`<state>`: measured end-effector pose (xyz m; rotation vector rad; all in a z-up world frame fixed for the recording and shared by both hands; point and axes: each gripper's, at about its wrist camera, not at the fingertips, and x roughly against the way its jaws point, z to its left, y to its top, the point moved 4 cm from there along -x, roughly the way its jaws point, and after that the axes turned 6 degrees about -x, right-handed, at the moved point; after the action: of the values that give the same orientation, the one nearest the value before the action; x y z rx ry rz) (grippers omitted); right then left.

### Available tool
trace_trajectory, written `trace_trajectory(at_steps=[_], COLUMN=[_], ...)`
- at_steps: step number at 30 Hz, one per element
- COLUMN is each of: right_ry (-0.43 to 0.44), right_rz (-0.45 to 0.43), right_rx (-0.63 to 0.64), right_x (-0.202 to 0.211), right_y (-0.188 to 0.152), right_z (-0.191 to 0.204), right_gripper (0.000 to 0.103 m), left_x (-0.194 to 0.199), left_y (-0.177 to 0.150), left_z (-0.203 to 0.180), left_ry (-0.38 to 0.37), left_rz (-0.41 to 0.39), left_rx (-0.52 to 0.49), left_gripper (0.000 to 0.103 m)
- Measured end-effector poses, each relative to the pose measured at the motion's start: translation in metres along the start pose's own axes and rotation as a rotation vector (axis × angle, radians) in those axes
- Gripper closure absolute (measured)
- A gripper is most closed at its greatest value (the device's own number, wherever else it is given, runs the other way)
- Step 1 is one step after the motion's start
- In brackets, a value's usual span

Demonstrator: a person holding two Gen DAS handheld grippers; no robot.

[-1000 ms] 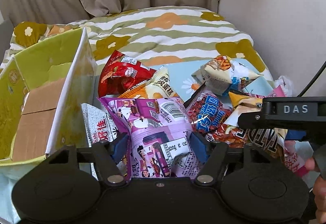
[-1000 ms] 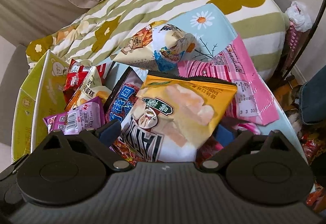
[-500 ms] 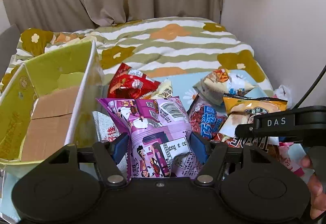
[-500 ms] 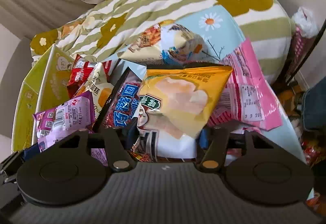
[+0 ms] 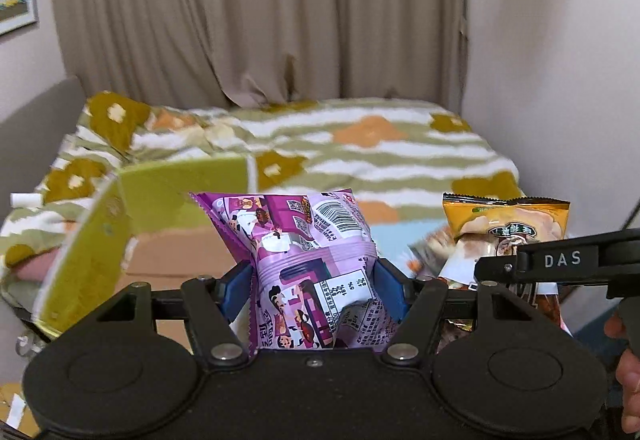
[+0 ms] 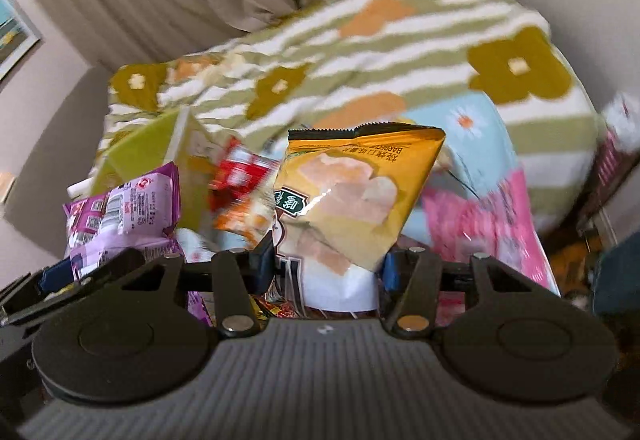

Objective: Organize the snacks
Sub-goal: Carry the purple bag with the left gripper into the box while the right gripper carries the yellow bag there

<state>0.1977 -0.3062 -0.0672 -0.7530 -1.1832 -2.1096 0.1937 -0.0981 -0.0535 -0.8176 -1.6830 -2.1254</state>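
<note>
Left gripper (image 5: 314, 290) clamped on purple snack bag (image 5: 308, 260), held up in front of green cardboard box (image 5: 120, 216); right gripper (image 6: 328, 260) clamped on yellow chip bag (image 6: 352, 200), raised above the snack pile (image 6: 240, 192) on the floral blanket (image 6: 400, 52).

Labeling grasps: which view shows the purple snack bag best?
Left wrist: the purple bag sits centred and sharp, pinched in the left claw. Right wrist shows only part of it at the left edge, blurred.
</note>
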Motion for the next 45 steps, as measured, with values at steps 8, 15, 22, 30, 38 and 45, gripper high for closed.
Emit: trace_trajectory(at_steps=[8, 15, 22, 30, 38, 45], right_ry=[0.121, 0.146, 0.103, -0.013, -0.117, -0.141], right_rz=[-0.036, -0.025, -0.02, -0.01, 0.025, 0.05], right_rx=[0.132, 0.175, 0.179, 0.174, 0.151, 0.157], right_x=[0.01, -0.019, -0.077, -0.142, -0.184, -0.197], right_y=[0.014, 0.016, 0.021, 0.018, 0.019, 0.021], right_z=[0.089, 0.164, 0.229, 0.268, 0.27, 0.267], right_gripper=[0.038, 0.038, 0.038, 0.038, 0.038, 0.038], left_x=[0.024, 0.006, -0.039, -0.124, -0.191, -0.205], left_y=[0.02, 0.032, 0.035, 0.034, 0.024, 0.02], left_z=[0.072, 0.147, 0.211, 0.254, 0.256, 0.259], left_ry=[0.108, 0.119, 0.09, -0.027, -0.129, -0.116], left_rz=[-0.071, -0.078, -0.044, 0.048, 0.13, 0.147], left_rx=[0.065, 0.071, 0.044, -0.008, -0.072, -0.068], left_gripper=[0.033, 0.033, 0.033, 0.032, 0.032, 0.005])
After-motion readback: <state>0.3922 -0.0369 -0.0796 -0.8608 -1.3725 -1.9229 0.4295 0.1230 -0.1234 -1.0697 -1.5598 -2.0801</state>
